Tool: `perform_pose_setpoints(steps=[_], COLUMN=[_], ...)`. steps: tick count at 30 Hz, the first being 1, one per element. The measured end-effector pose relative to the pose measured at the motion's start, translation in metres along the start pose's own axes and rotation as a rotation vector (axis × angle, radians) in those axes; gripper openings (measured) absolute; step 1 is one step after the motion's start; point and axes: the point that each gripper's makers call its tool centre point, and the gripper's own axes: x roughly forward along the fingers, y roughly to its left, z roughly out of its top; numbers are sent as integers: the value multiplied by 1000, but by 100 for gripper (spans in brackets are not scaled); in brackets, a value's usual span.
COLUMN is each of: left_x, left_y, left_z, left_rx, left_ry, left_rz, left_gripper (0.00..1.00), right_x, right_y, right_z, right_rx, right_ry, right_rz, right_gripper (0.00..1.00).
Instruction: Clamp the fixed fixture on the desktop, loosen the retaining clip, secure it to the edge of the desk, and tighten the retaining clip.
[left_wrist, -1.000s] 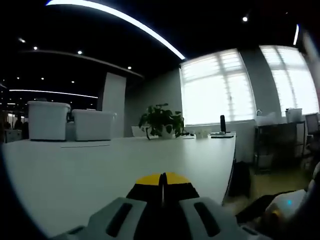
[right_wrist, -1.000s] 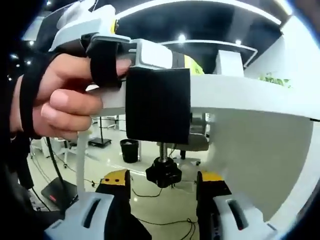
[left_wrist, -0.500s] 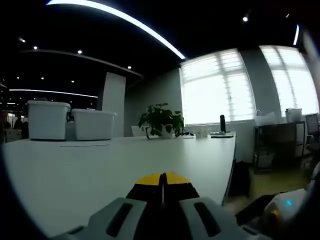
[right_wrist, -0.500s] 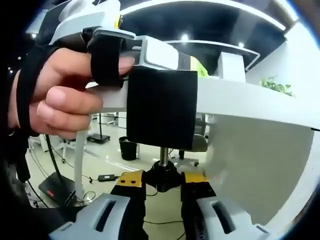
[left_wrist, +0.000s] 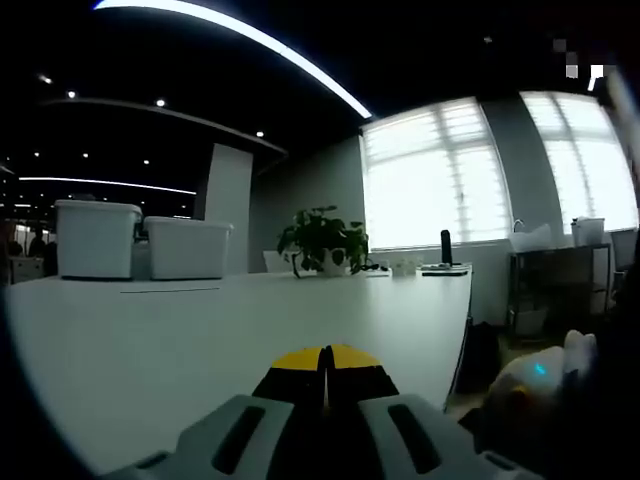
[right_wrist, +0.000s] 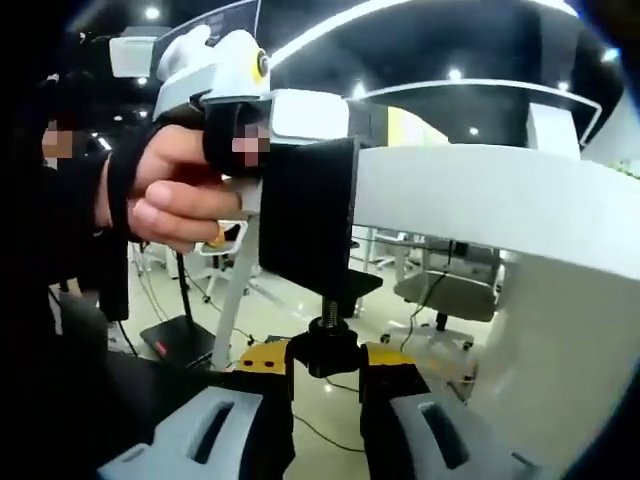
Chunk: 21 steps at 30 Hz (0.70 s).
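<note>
Your right gripper (right_wrist: 325, 362) is pinching the fixture's black knob (right_wrist: 323, 348) | left gripper (left_wrist: 325, 362) is sitting closed, its catch hidden | fixture (right_wrist: 305, 225) is straddling the desk (right_wrist: 480, 195) edge.

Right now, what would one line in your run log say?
stage: tightening | right gripper: shut on screw knob | black clamp: on desk edge | left gripper: shut

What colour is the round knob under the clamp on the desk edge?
Black. The knob sits between the right gripper's yellow-tipped jaws, best seen in the right gripper view.
</note>
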Motion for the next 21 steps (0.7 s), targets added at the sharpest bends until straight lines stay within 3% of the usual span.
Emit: perform_pose_setpoints(steps=[9,12,16,19,21], left_x=[2,3,3,3,3], left_y=[2,3,4,4,3], left_z=[-2,-2,-3,-4,-4], left_rx=[-2,-4,-11,-12,-13], left_ry=[1,2,6,7,6], left_rz=[0,2,7,8,9], left_gripper=[1,1,1,1,1], right_x=[6,5,6,7,6], right_y=[3,4,3,3,1], right_z=[-3,-3,-3,-2,-3], right_rx=[-32,-44,-46,-48,134], right_ry=[-57,-78,-96,-112,-84], right_rz=[250,296,296,248,205], right_gripper=[22,22,23,23,23])
